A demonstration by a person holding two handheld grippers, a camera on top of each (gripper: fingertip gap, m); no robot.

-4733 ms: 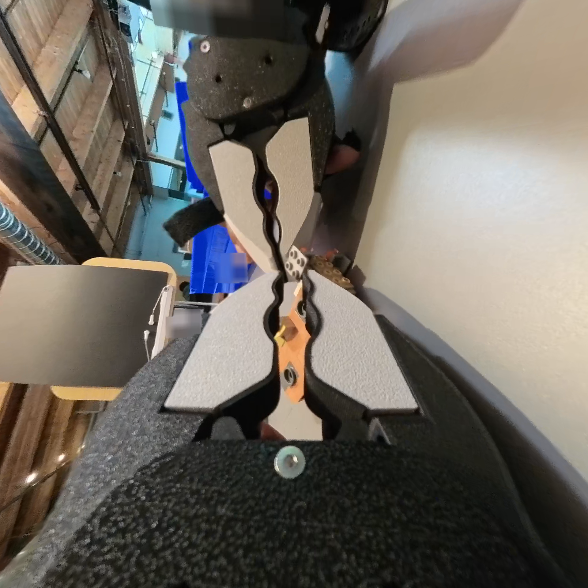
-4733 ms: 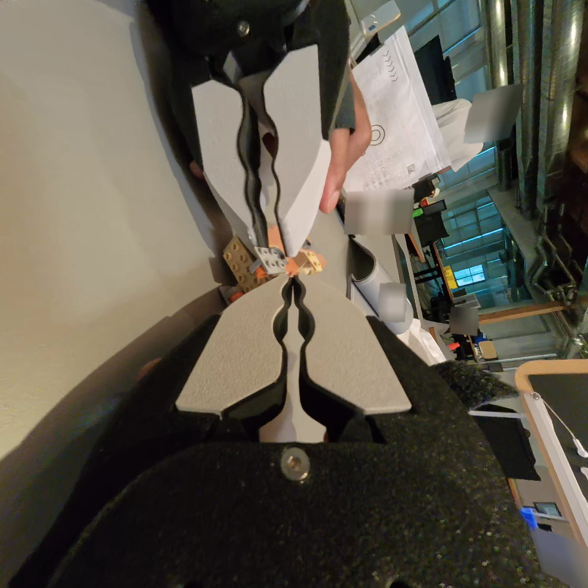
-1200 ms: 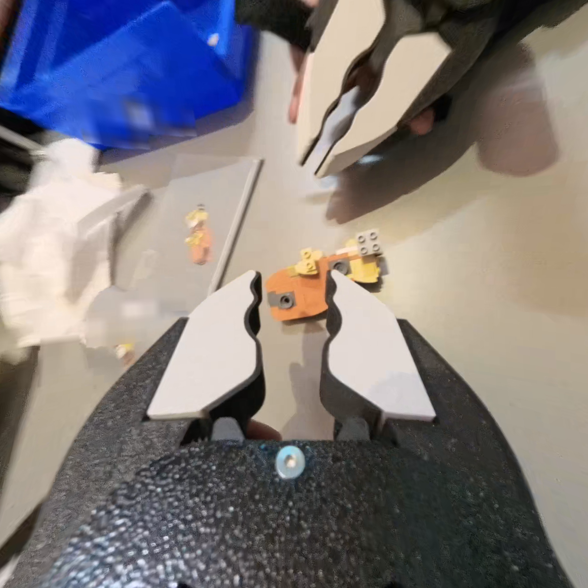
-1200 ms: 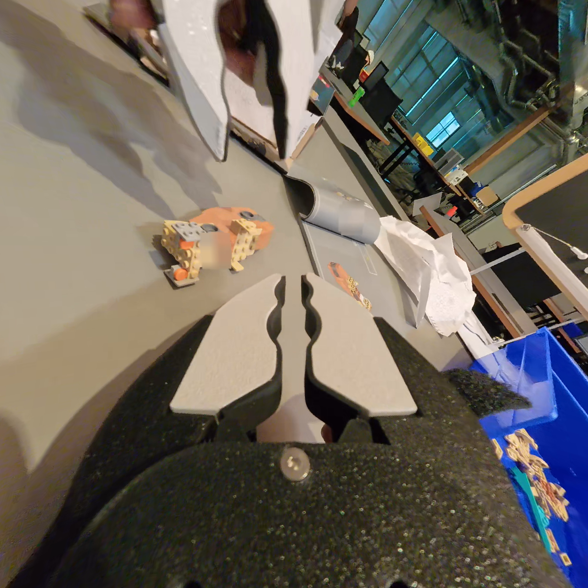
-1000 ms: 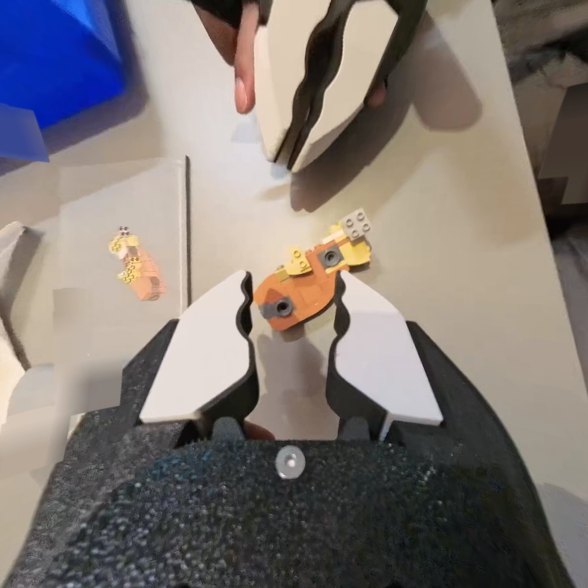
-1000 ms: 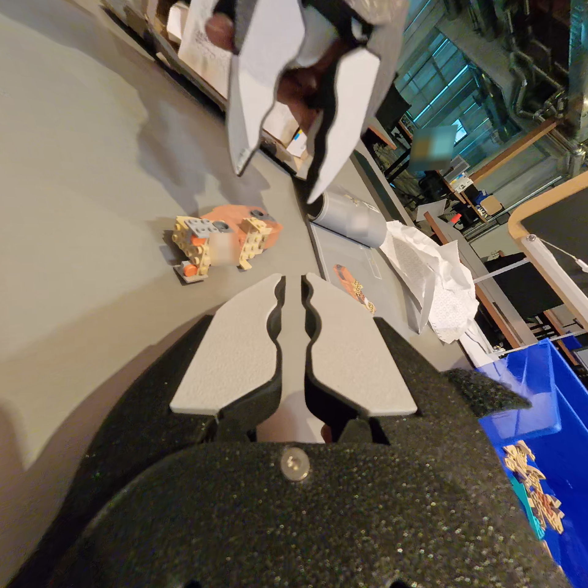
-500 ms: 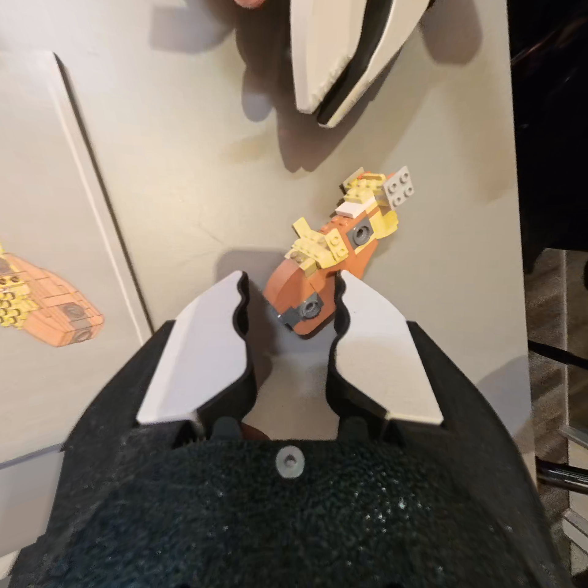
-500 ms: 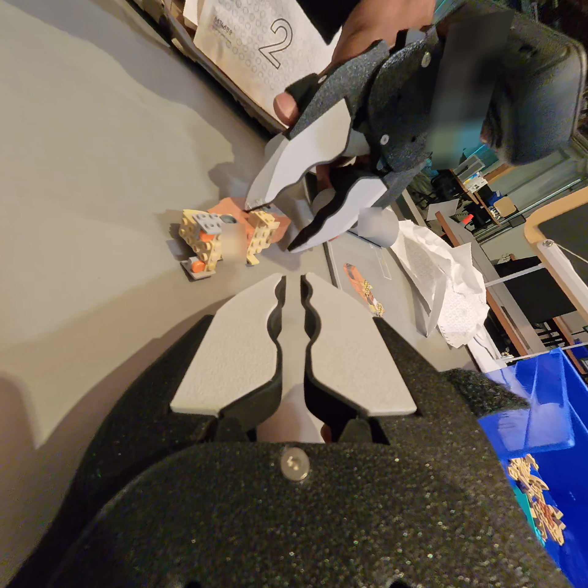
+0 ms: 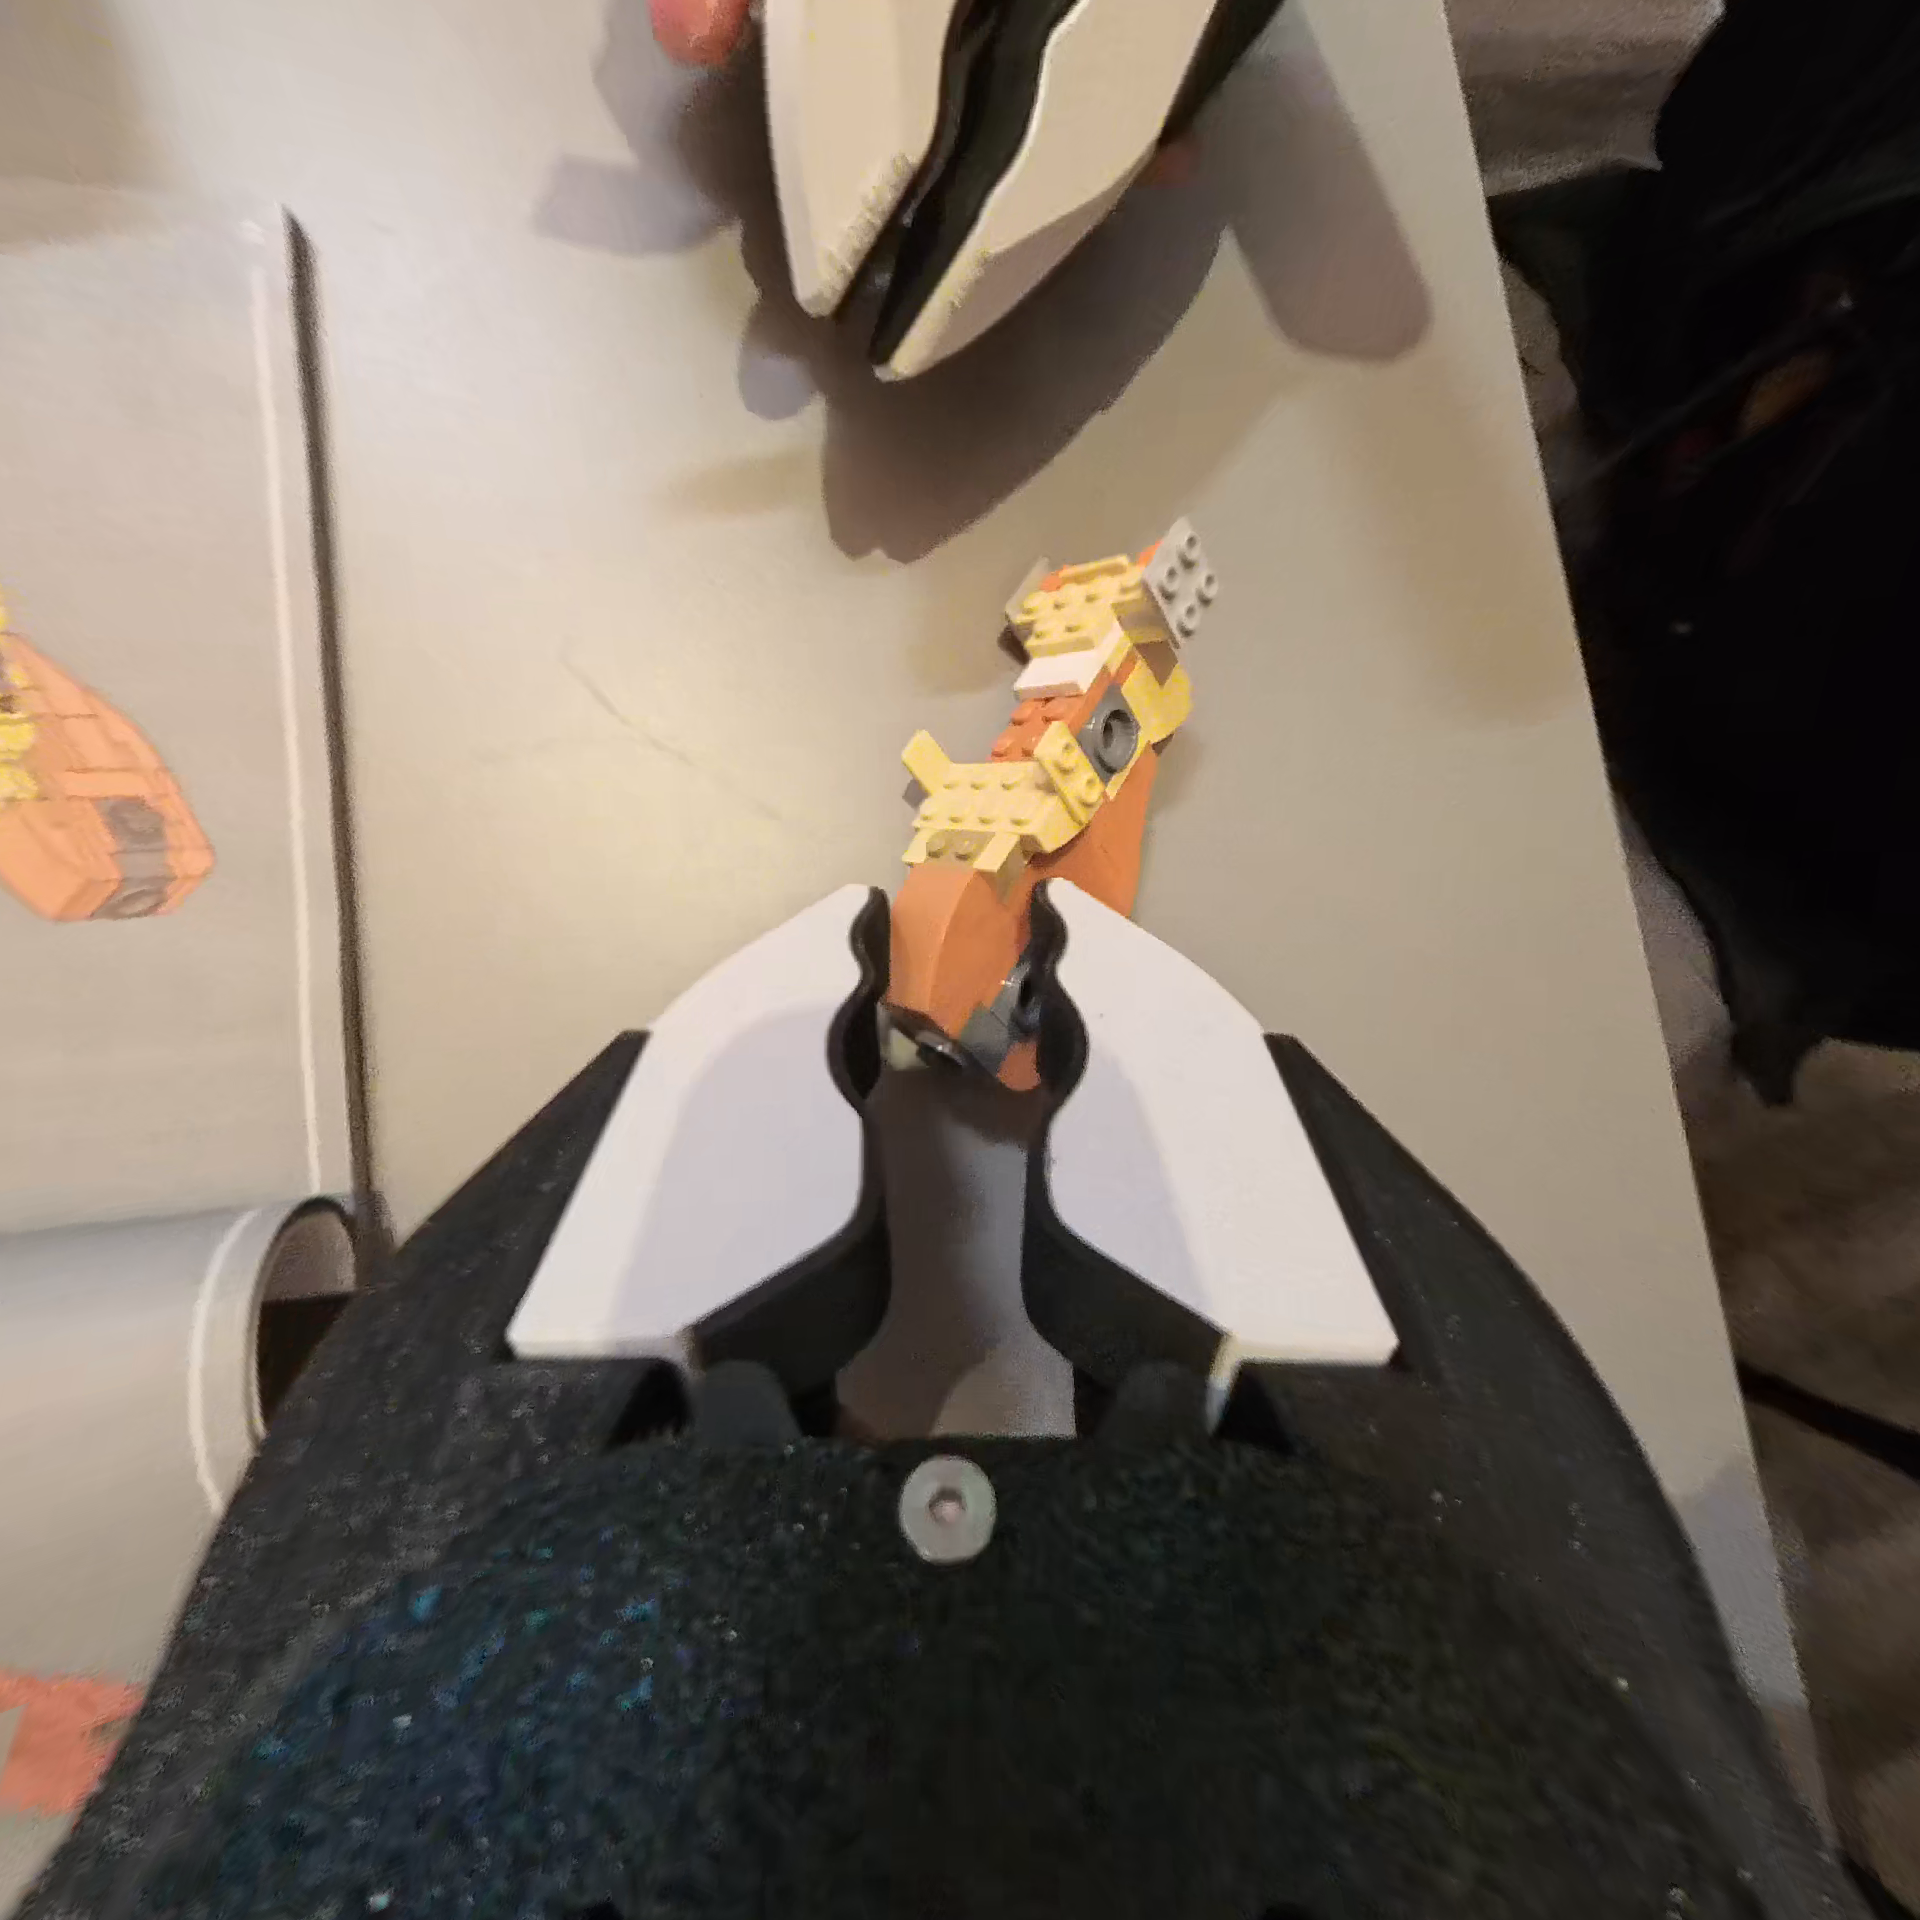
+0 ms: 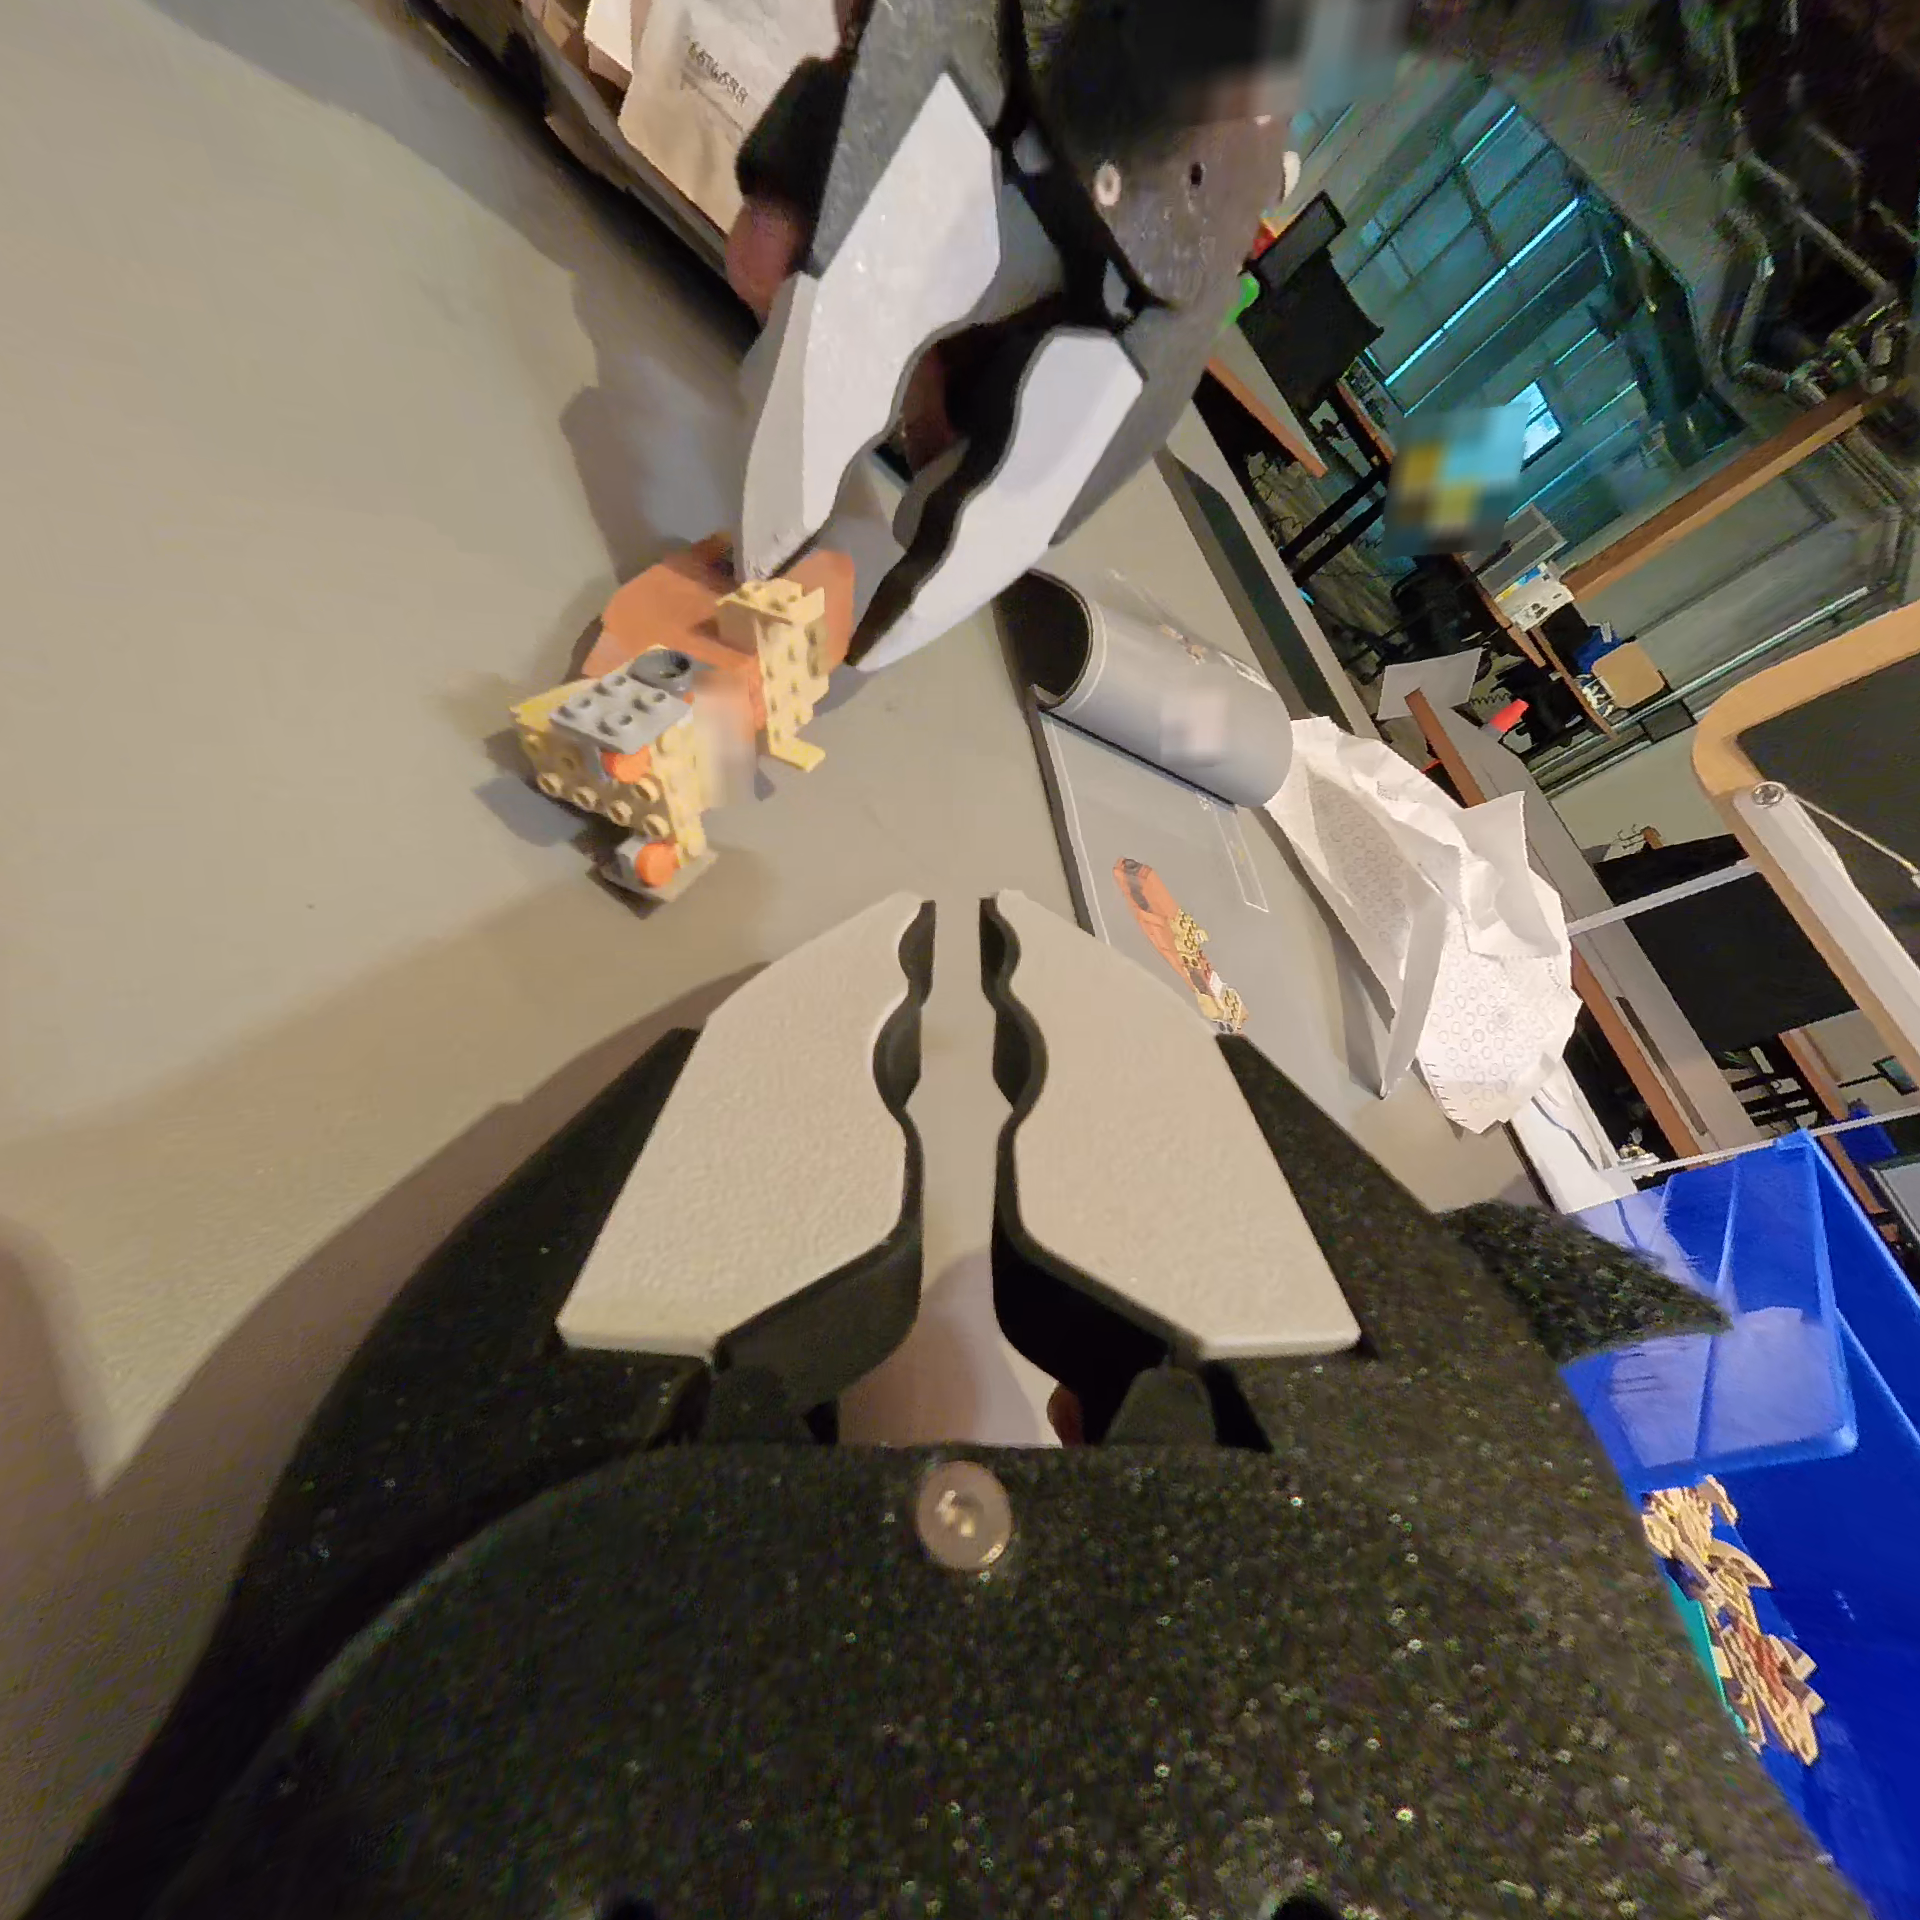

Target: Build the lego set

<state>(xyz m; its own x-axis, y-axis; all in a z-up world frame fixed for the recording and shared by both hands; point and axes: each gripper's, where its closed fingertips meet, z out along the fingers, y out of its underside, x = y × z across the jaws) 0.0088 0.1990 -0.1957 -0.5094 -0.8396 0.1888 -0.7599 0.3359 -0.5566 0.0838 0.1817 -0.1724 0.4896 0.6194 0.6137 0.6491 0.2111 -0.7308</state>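
Note:
An orange and tan lego model (image 9: 1039, 810) with a grey plate at its far end lies on the beige table (image 9: 582, 623). My left gripper (image 9: 956, 935) is shut on the model's orange end, which sits between the jaws. In the right wrist view the model (image 10: 675, 748) tilts, with its tan end on the table and the left gripper (image 10: 810, 613) clamping the orange end from above. My right gripper (image 10: 956, 904) is empty, its jaws almost together, and it hovers short of the model. It also shows at the top of the left wrist view (image 9: 862, 332).
An open instruction booklet (image 9: 135, 675) with a curled page (image 10: 1164, 686) lies to the left of the model. Crumpled white paper (image 10: 1434, 935) and a blue bin (image 10: 1766, 1403) of pieces sit beyond it. The table edge (image 9: 1558, 831) runs close on the right. Left tips to right tips: about 8 cm.
My left gripper moved forward and closed its jaws on the model's orange end, and the model swung to point away and tilted. The right gripper stayed shut and drew slightly closer.

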